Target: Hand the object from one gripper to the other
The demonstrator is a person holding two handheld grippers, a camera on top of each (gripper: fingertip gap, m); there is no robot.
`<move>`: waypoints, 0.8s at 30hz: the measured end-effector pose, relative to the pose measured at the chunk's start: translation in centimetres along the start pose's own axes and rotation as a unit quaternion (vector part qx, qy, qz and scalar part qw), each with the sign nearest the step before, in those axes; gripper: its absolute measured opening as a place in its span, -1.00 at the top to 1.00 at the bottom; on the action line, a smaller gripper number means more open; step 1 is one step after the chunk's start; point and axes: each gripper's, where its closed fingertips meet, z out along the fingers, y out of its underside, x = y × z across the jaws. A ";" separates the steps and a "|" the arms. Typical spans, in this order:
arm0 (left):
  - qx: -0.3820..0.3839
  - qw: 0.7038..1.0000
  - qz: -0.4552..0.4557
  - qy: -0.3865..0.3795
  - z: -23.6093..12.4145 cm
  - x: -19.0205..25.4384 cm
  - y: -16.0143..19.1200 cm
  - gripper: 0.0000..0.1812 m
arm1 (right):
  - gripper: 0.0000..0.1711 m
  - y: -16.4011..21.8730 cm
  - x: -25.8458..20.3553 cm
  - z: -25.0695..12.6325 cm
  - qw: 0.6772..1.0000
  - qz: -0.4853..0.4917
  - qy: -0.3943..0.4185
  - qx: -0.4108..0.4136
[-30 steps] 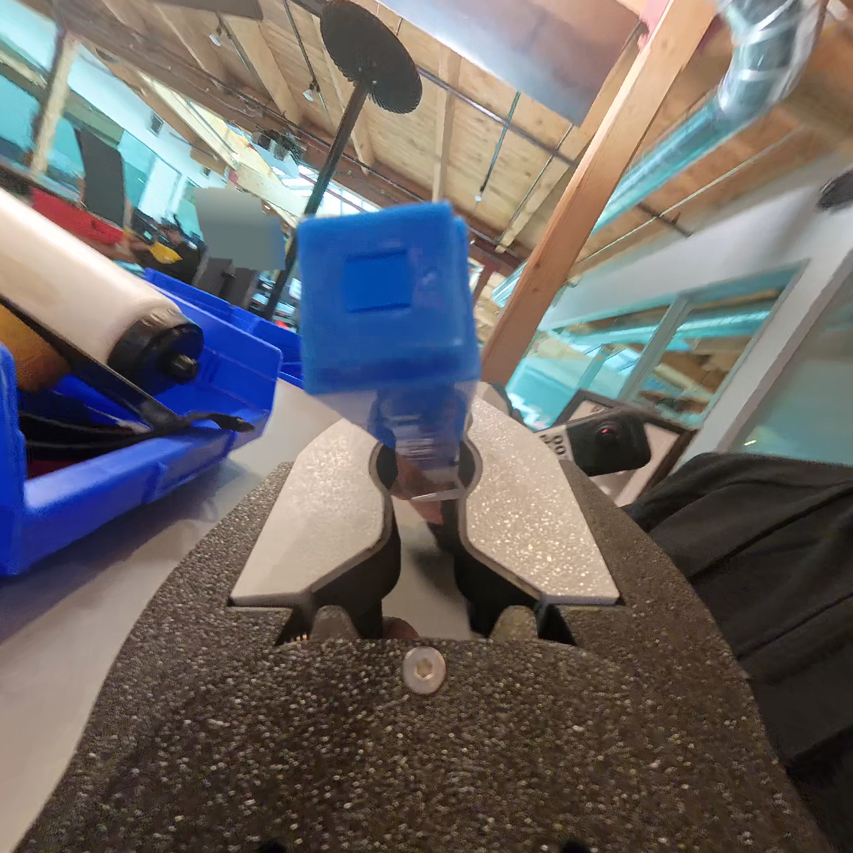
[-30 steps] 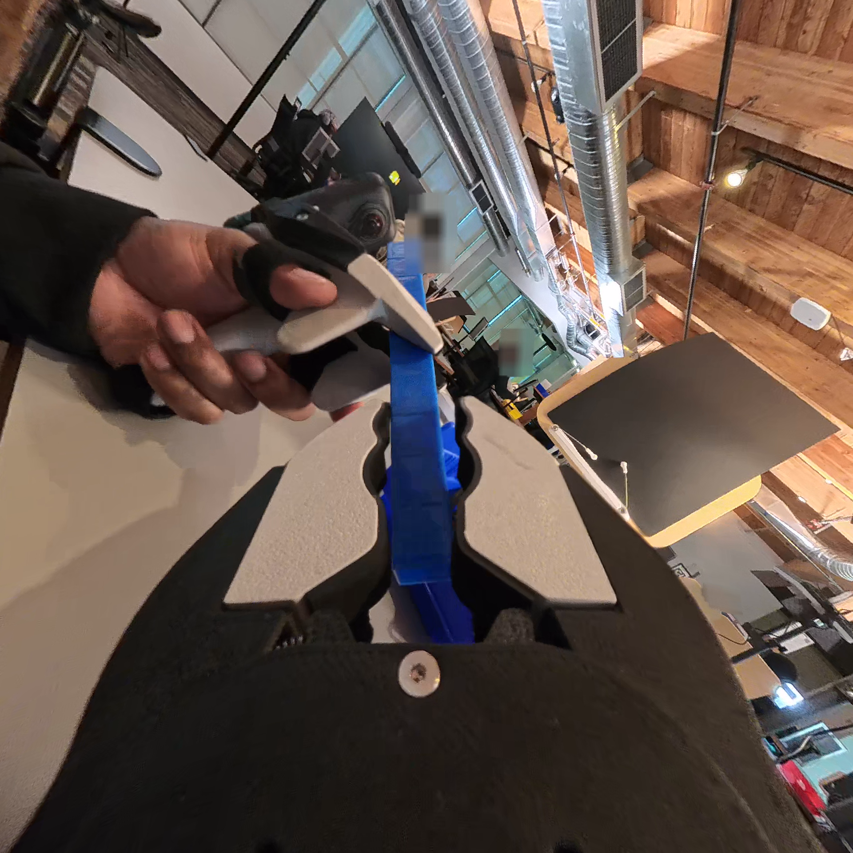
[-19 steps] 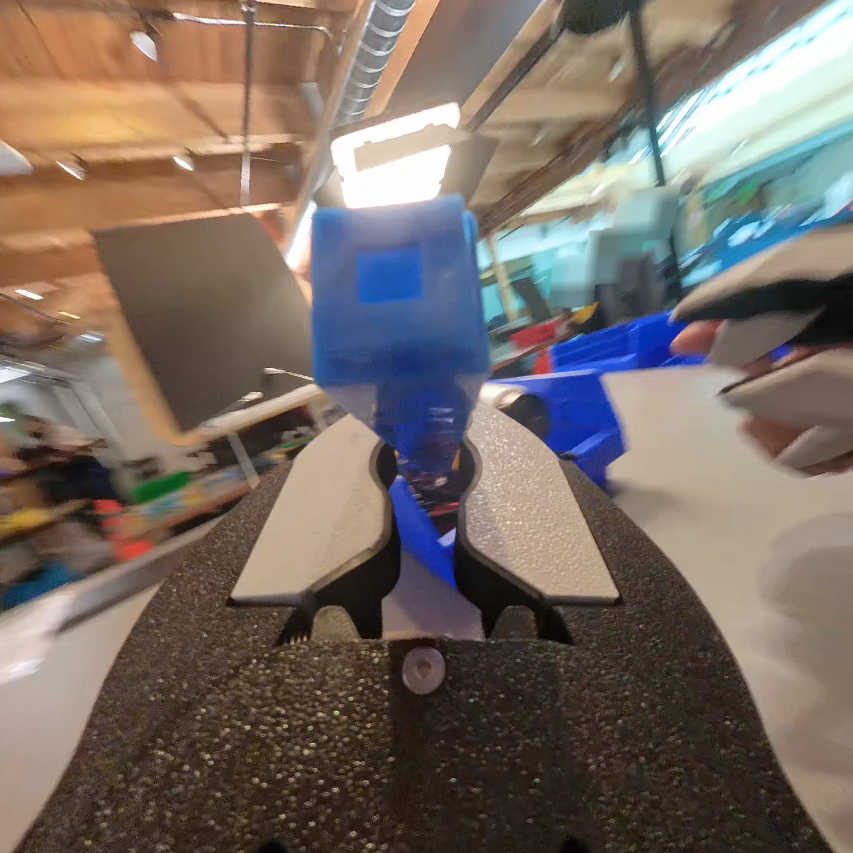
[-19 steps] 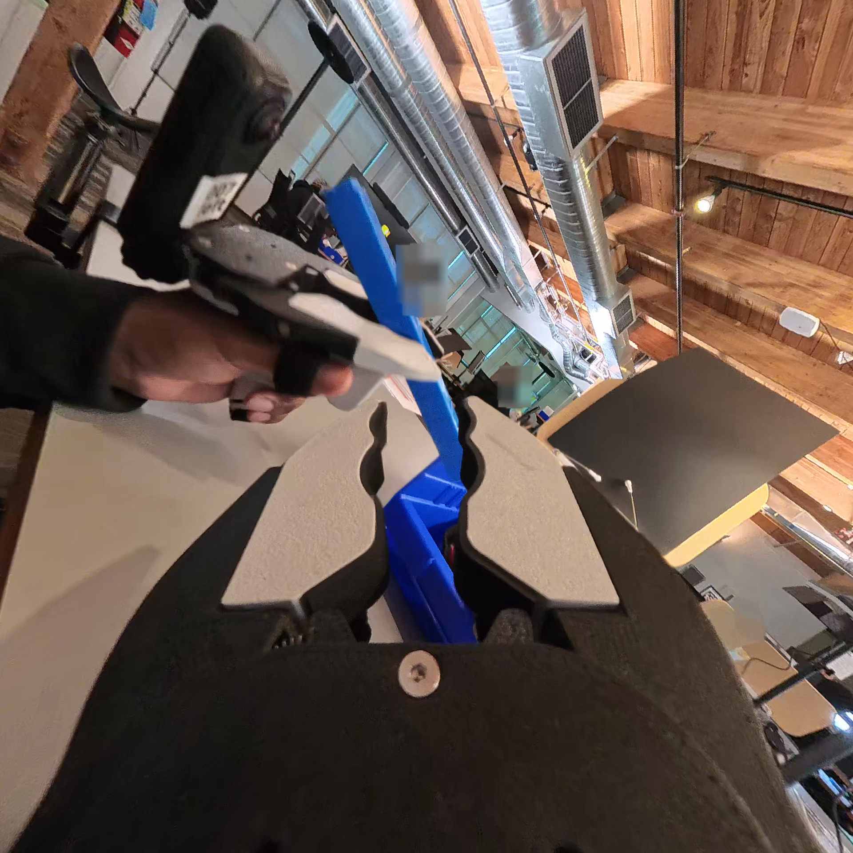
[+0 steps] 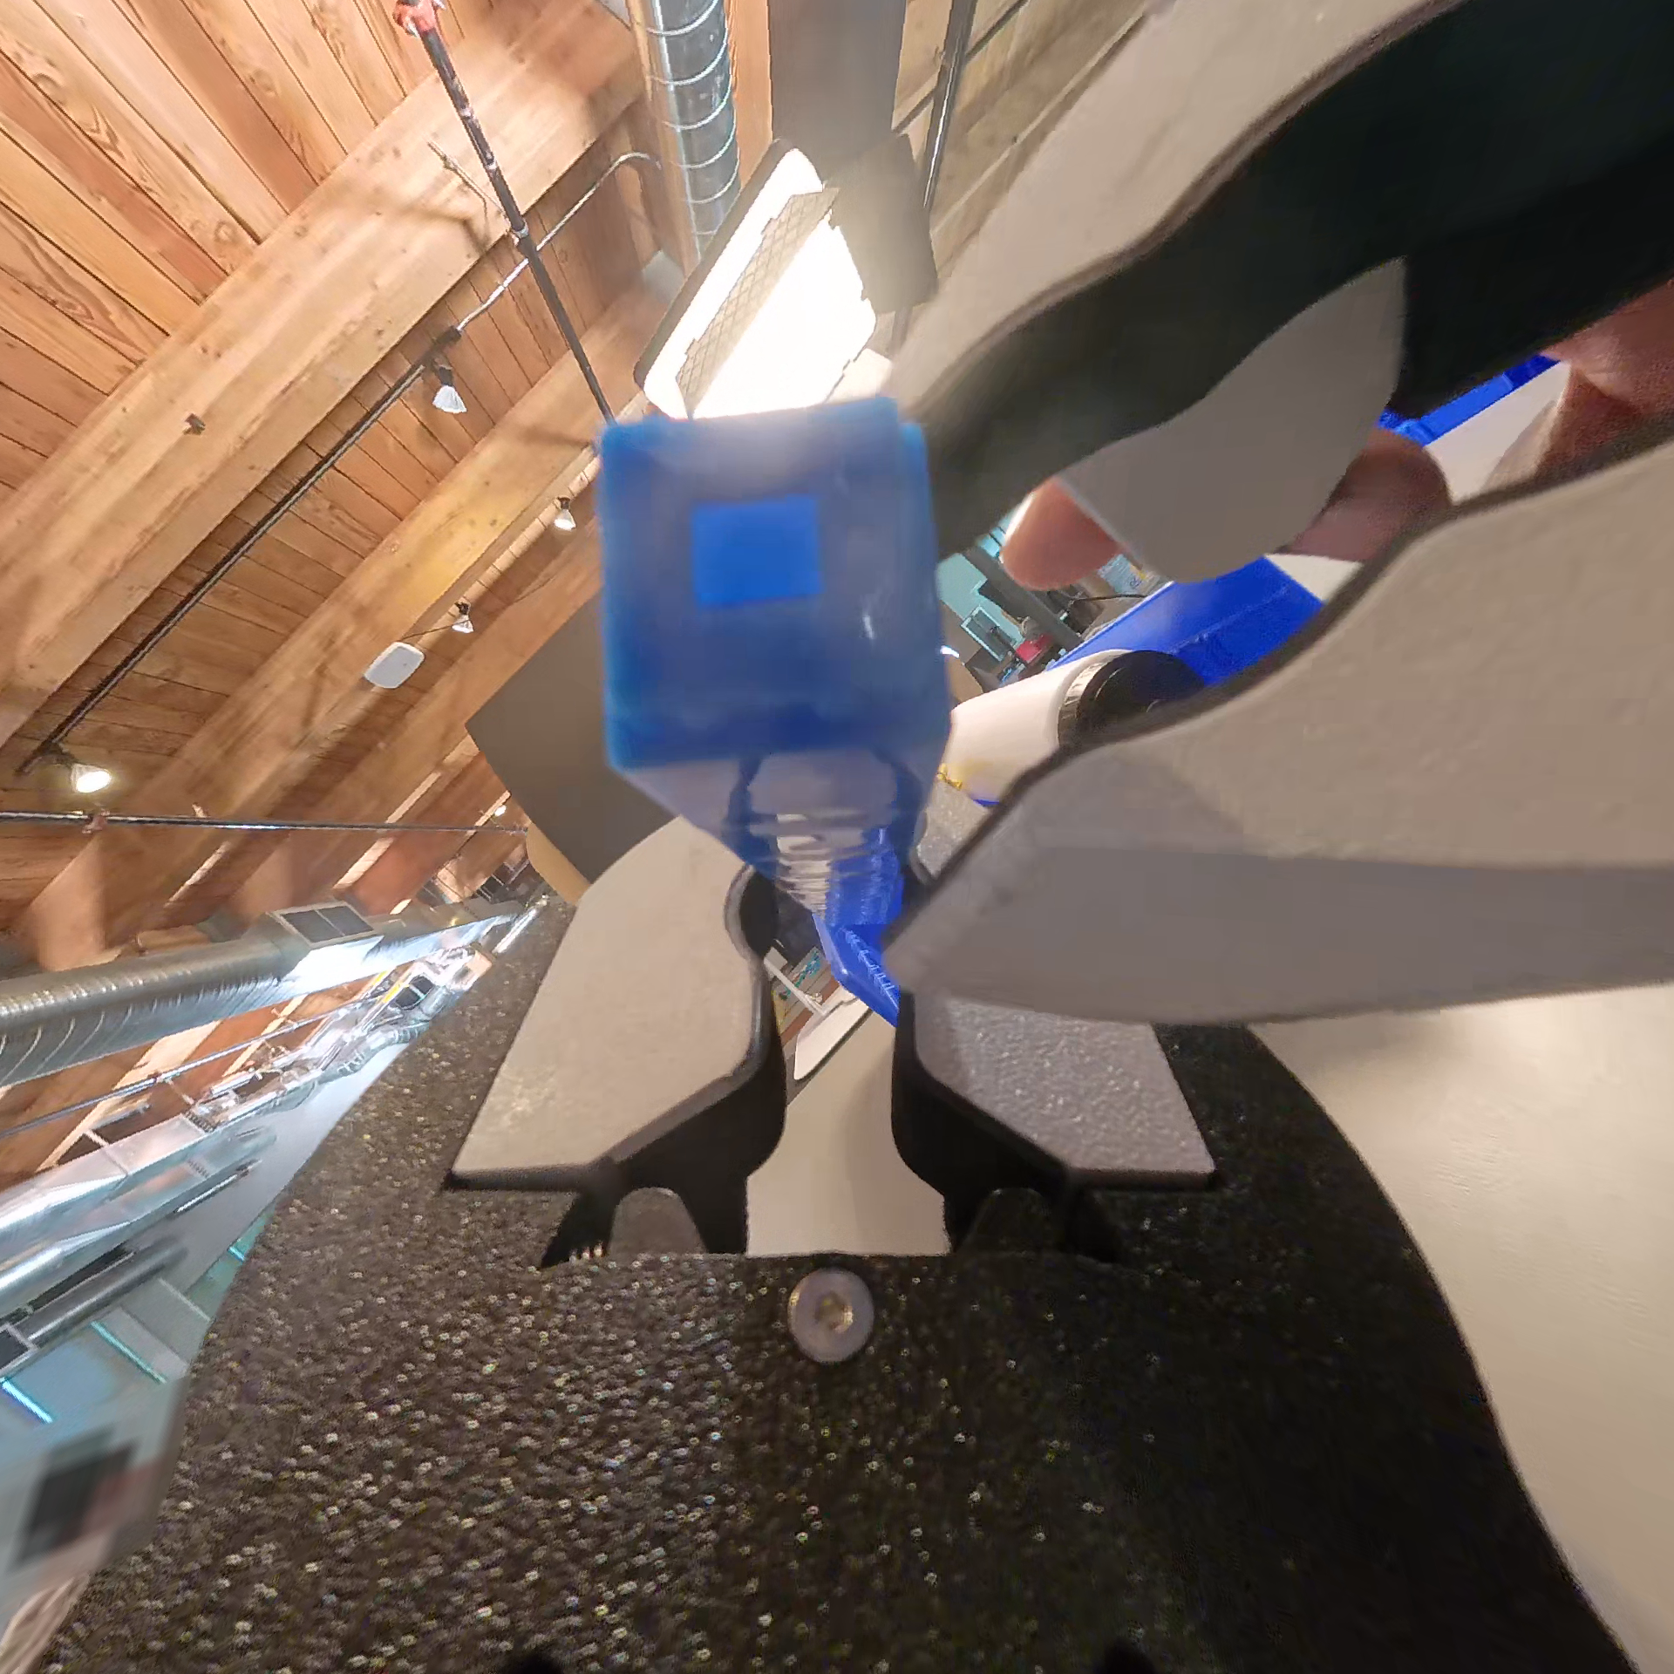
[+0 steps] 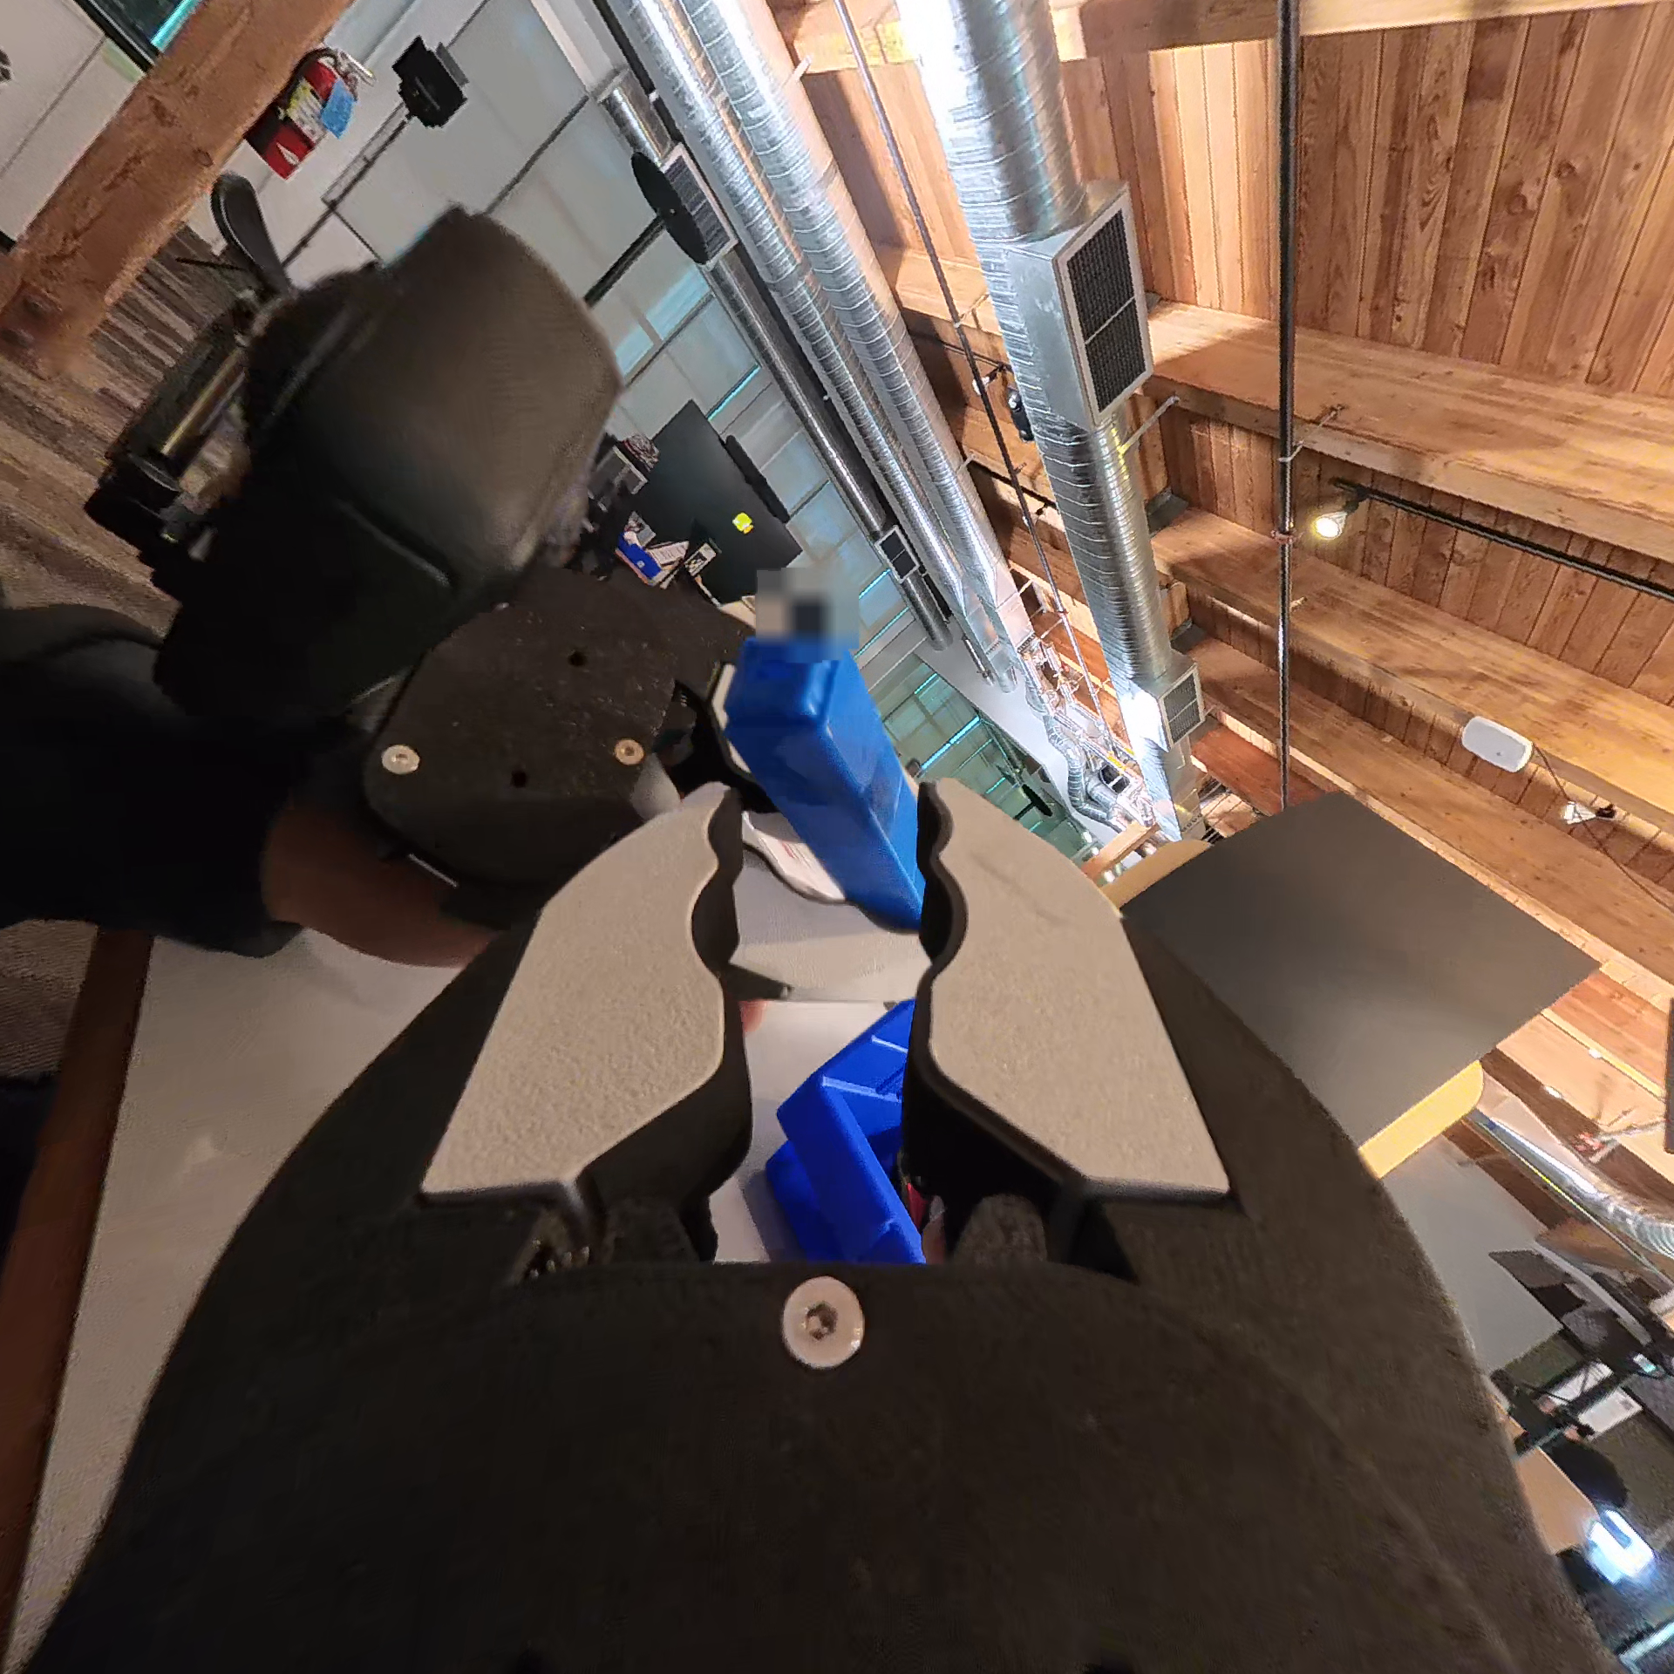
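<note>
Overhead, a timber ceiling (image 6: pixel 1413 299) fills my view; both grippers are raised off the grey table (image 6: pixel 226 1069). My left gripper (image 5: pixel 829 892) pinches the narrow end of the blue object (image 5: pixel 770 598), which juts forward beyond its tips. My right gripper (image 6: pixel 820 851) is spread, the object's (image 6: pixel 824 779) free end just ahead between its tips, seemingly untouched. This looks like mid-handover: next, my right jaws need to advance, close, then the left release.
</note>
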 end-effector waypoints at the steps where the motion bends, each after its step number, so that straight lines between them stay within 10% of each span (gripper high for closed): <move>1: -0.002 1.000 0.006 0.000 0.0 0.1 0.0 0.74 | 0.57 0.0 0.1 0.1 1.000 -0.001 0.007 -0.001; 11: 0.050 0.996 -0.048 0.063 -0.3 1.4 -1.1 0.67 | 0.74 1.1 2.5 -0.3 0.998 0.013 0.059 -0.021; 17: 0.097 0.962 -0.237 0.092 -0.8 -1.3 -1.2 0.45 | 0.72 1.7 8.4 -3.3 0.976 0.179 0.123 0.030; 24: 0.056 0.982 -0.146 0.106 -0.2 1.8 -1.2 0.31 | 0.73 3.8 11.4 -4.9 0.886 0.436 0.116 0.103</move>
